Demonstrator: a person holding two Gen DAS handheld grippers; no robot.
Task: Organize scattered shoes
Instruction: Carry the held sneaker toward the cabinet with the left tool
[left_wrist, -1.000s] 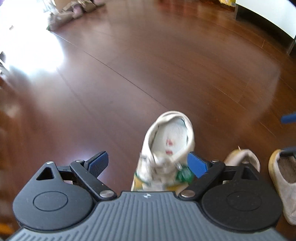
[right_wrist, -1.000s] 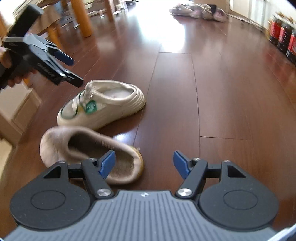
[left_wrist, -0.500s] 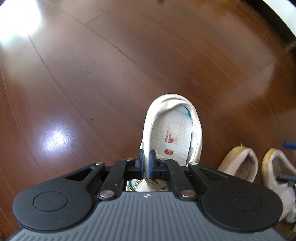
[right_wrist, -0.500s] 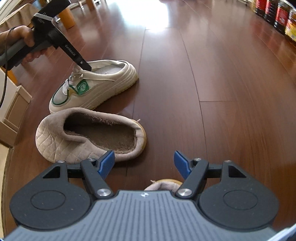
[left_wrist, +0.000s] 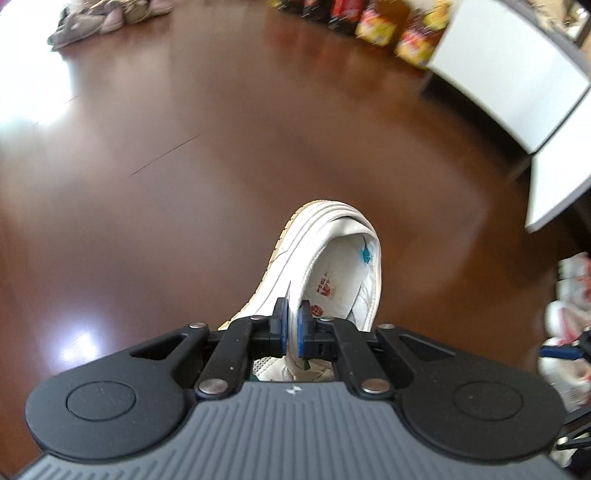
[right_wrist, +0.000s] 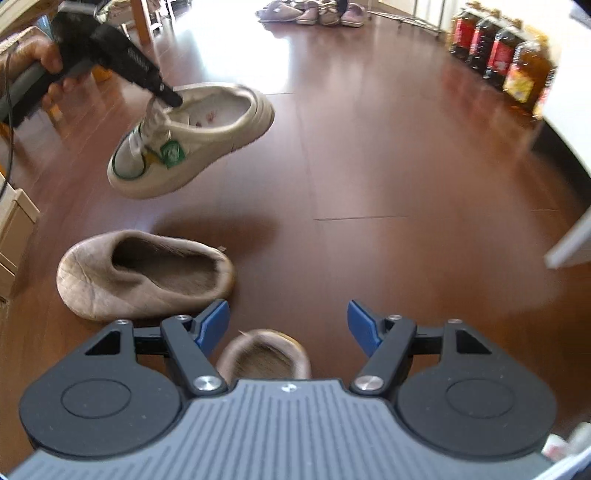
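left claw (left_wrist: 291, 326): pinched tight on the rim of the sneaker (left_wrist: 332, 273), blue pads (left_wrist: 281, 325) either side of the upper. in the right wrist view the same left claw (right_wrist: 168, 94) grips the sneaker (right_wrist: 192, 140) by its collar.
sneaker: cream, green badge on the side, red print on the insole; lifted clear of the floor (right_wrist: 388, 166), toe lower than heel, shadow below it.
right claw (right_wrist: 288, 325): wide, nothing between the pads, hanging above the second slipper.
slipper (right_wrist: 144, 271): tan, fleece-lined, flat on the floor, below the sneaker and left of the right claw.
second slipper (right_wrist: 264, 356): same kind, only one end in view, just ahead of the right claw body, between its fingers.
far shoes (right_wrist: 310, 11): a row at the far end of the floor.
bottles (right_wrist: 498, 48): row along the right edge of the floor, blurred.
cabinet (left_wrist: 517, 92): white, right side.
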